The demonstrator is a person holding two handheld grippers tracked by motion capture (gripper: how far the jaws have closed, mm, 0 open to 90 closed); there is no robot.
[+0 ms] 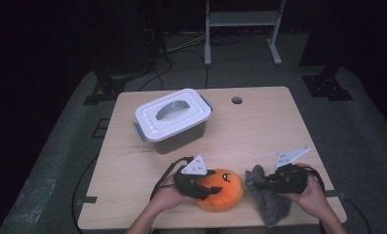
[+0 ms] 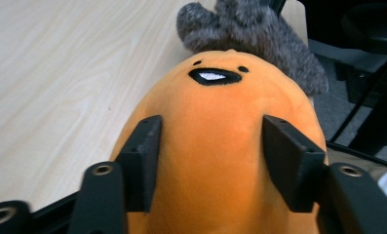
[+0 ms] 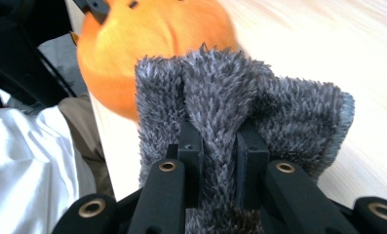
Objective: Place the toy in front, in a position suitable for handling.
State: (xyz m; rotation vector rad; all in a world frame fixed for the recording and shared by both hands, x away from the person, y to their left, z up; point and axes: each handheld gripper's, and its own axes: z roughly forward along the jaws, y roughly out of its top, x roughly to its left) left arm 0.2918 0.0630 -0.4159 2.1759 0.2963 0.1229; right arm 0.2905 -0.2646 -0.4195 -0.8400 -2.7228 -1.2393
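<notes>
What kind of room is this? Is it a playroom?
Probably not: it looks like a lab or recording room. A bare wooden table stands on grey carpet, with cables across the floor and a metal frame in the dark behind.

A lab or recording room: beyond the pale wooden surface (image 1: 259,126), cables (image 1: 181,53) trail over grey carpet, dark equipment stands (image 1: 327,80) flanking it.

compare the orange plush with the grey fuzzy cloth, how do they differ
The orange plush is round, smooth and has a stitched face; the grey fuzzy cloth is shaggy, flat and folded. The left gripper straddles the plush; the right gripper pinches a fold of the cloth. Both lie at the table's near edge.
</notes>
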